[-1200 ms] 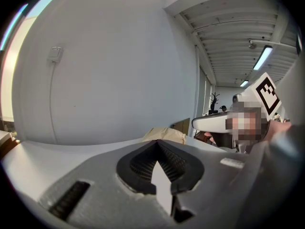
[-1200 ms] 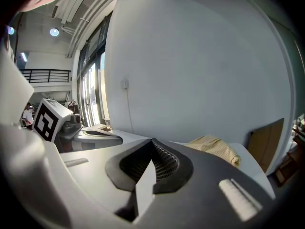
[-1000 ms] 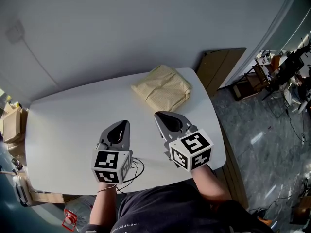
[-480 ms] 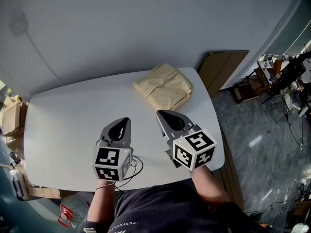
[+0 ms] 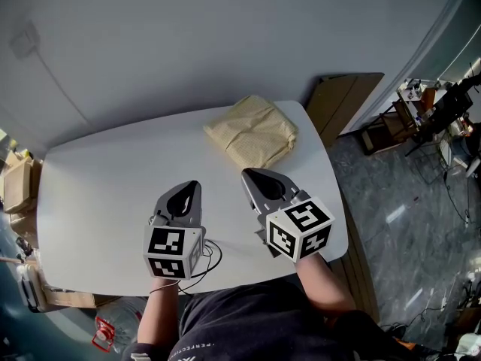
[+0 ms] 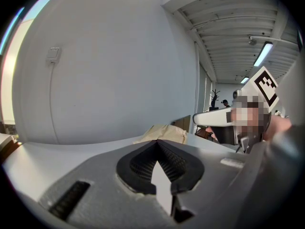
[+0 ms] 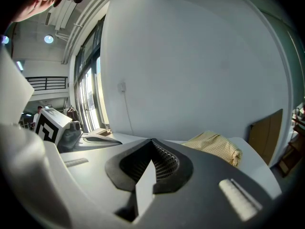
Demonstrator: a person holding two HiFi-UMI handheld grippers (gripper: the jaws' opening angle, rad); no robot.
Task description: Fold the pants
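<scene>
While we hold both tools low over the near half of the white tabletop (image 5: 105, 194), the pants (image 5: 252, 132) lie beyond them as a folded, squarish, pale yellow bundle. The bundle rests flat close to the far right corner of the tabletop. It is ahead of the right tool (image 5: 245, 174) and slightly to that tool's right, near its tips but not touching them. From the left tool (image 5: 194, 187) the bundle sits farther off, ahead and well to the right, with bare tabletop between.

In the left gripper view the two dark ribbed pads meet at their tips and nothing is caught between them, so we read this tool as closed and empty. The pants show just past those tips, a little to the right, against the plain wall (image 6: 119, 70).

In the right gripper view the jaws are likewise closed tip to tip, with nothing held. The bundle shows ahead and to the right of them, and its checked weave is visible there.

The two tools sit side by side, apart from each other, both pointing toward the far edge. A thin dark cable (image 5: 211, 259) loops on the tabletop under the left tool. Beyond the pants, a cardboard panel (image 5: 342, 104) leans by the wall.
</scene>
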